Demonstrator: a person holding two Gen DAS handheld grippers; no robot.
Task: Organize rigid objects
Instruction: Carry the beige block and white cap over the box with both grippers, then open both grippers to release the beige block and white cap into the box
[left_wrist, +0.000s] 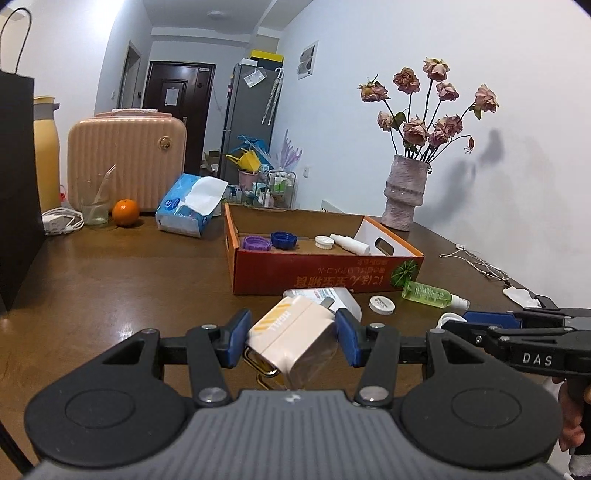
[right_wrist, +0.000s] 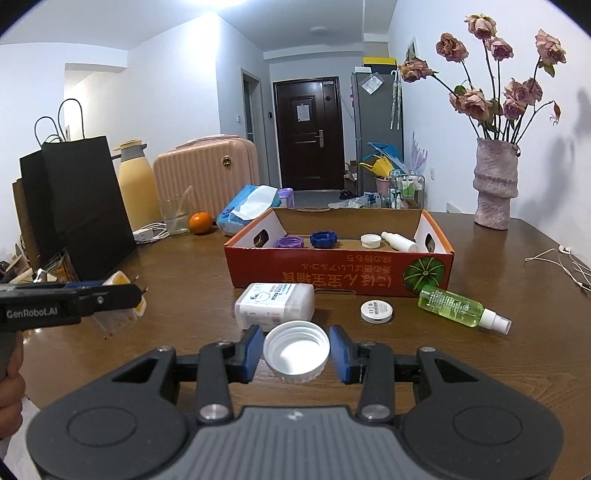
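The orange box (right_wrist: 338, 271) on the brown surface (right_wrist: 480, 369) holds a purple cap (right_wrist: 290, 242), a blue cap (right_wrist: 324, 239), a white cap (right_wrist: 371, 240) and a small white bottle (right_wrist: 399, 240); the left gripper (left_wrist: 291, 338) has its jaws clamped on the cream charger (left_wrist: 291, 332), seemingly lifted; the right gripper (right_wrist: 296, 350) brackets the white lid (right_wrist: 296, 350), jaws parted, apparently just shy of touching.
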